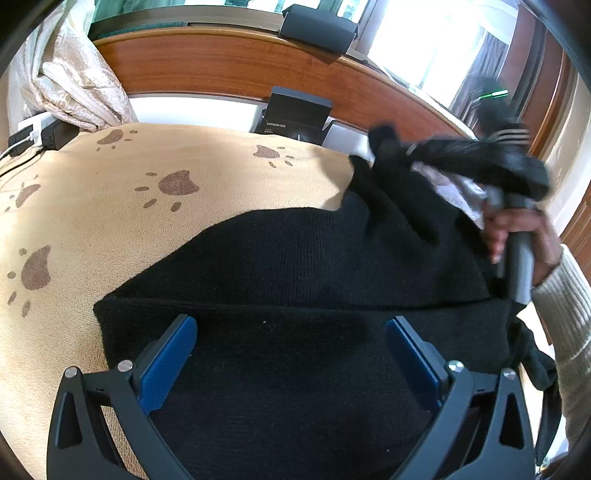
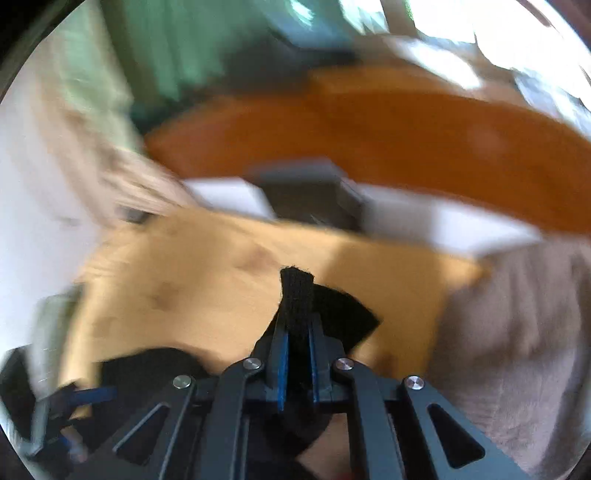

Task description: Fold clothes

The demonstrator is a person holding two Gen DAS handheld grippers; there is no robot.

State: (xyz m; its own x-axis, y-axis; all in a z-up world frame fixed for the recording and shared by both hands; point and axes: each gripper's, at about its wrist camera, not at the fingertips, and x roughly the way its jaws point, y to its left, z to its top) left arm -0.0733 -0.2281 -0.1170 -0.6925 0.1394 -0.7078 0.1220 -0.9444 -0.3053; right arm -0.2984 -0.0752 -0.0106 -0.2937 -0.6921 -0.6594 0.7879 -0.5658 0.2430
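A black knitted garment lies on a tan blanket with brown paw prints. My left gripper hovers open over its near folded edge, blue pads wide apart with only the cloth's surface below them. At the right a hand holds the right gripper's grey handle, and a raised part of the black garment is draped over that gripper. In the blurred right wrist view my right gripper is shut on a strip of the black knit, lifted above the tan blanket.
A wooden headboard runs along the back, with a black box leaning at its foot and another on top. A crumpled beige cloth and a power strip sit at the back left. A greyish cover lies to the right.
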